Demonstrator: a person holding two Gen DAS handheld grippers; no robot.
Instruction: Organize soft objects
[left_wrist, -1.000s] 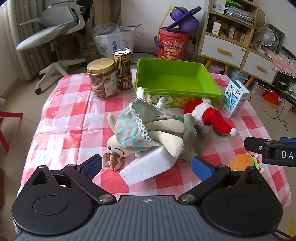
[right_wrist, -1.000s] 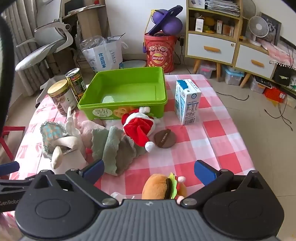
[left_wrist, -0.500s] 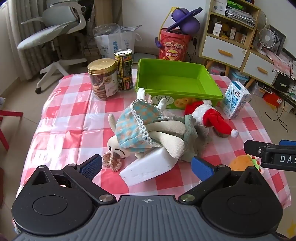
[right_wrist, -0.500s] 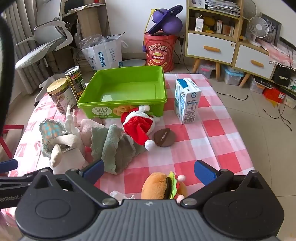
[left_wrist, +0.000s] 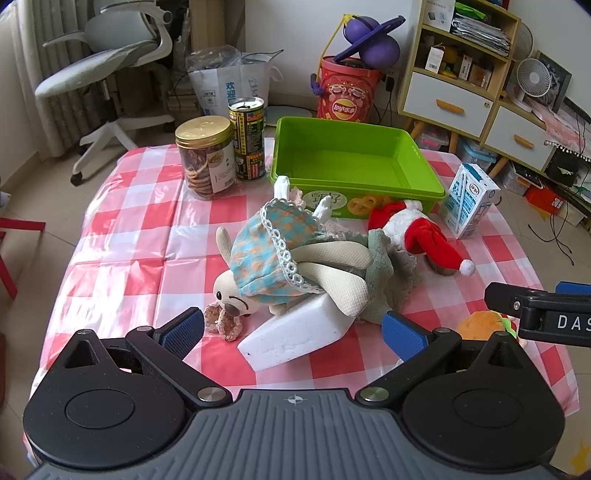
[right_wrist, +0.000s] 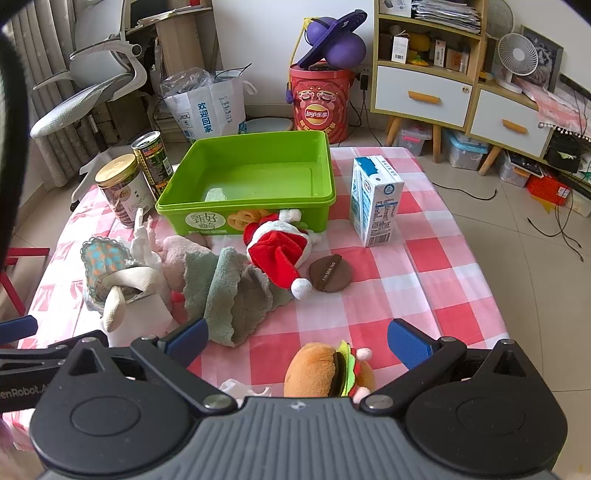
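between the spread right gripper (right_wrist: 295, 341) fingers: burger plush (right_wrist: 328, 371), light, squashy (left gripper (left_wrist: 293, 330) gaping too); pinch bun middle.

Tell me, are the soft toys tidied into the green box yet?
Not yet. The green box is empty. Neither tool holds anything: the left tool and right tool are both open. The bunny, Santa hat, towel and burger toy all lie on the table.
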